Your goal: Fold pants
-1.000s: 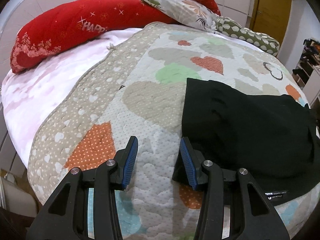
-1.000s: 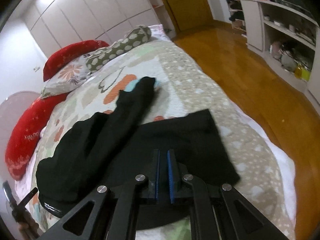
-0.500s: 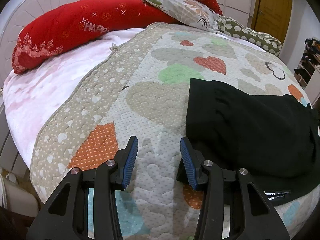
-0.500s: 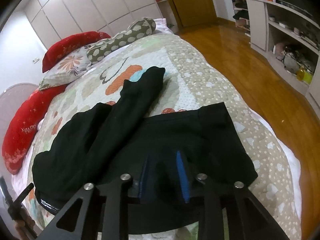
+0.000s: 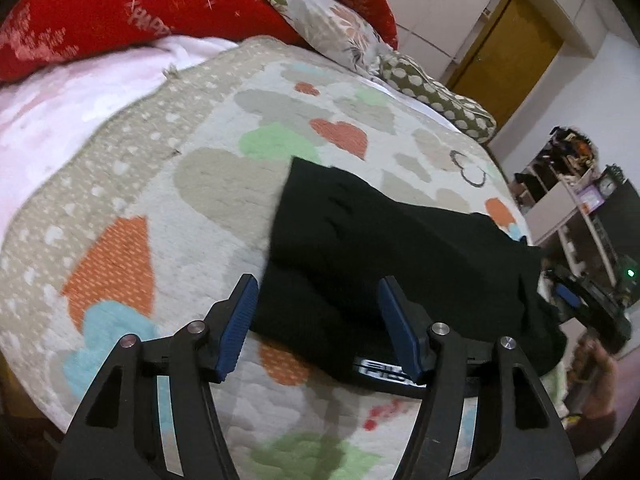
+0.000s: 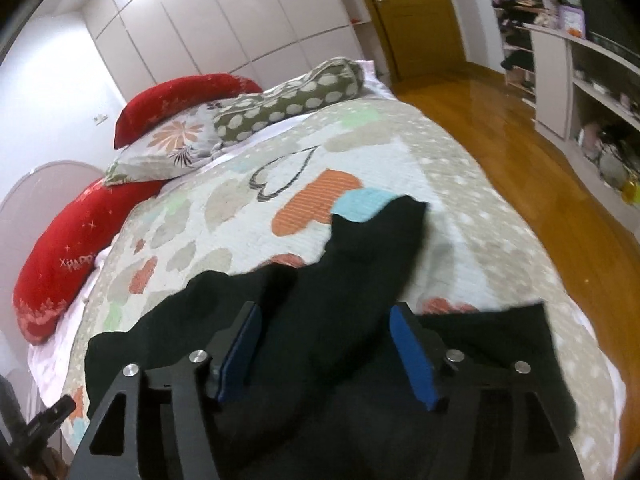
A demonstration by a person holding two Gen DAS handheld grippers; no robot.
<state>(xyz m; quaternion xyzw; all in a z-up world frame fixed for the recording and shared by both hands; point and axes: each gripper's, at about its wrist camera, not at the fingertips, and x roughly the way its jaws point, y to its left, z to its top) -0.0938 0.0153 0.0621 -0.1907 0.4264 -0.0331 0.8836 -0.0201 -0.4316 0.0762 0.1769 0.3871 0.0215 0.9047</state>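
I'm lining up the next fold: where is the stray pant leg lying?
In the right wrist view the pant leg stretches up the middle of the quilt, away from the folded pants, its end by the blue and orange patches.

A home bedroom: quilted bed [image 5: 168, 184], pillows [image 6: 168, 148], wardrobe [image 6: 224, 28], wooden door [image 6: 416, 12].

The pants [image 6: 344, 288] lay on the bed [image 6: 460, 184], toward its foot — pillows [image 6: 280, 100] piled well behind them at the head. One leg reached back toward the pillows. Right of the bed lay the floor [image 6: 520, 152] — shelves [image 6: 580, 80] beyond it.
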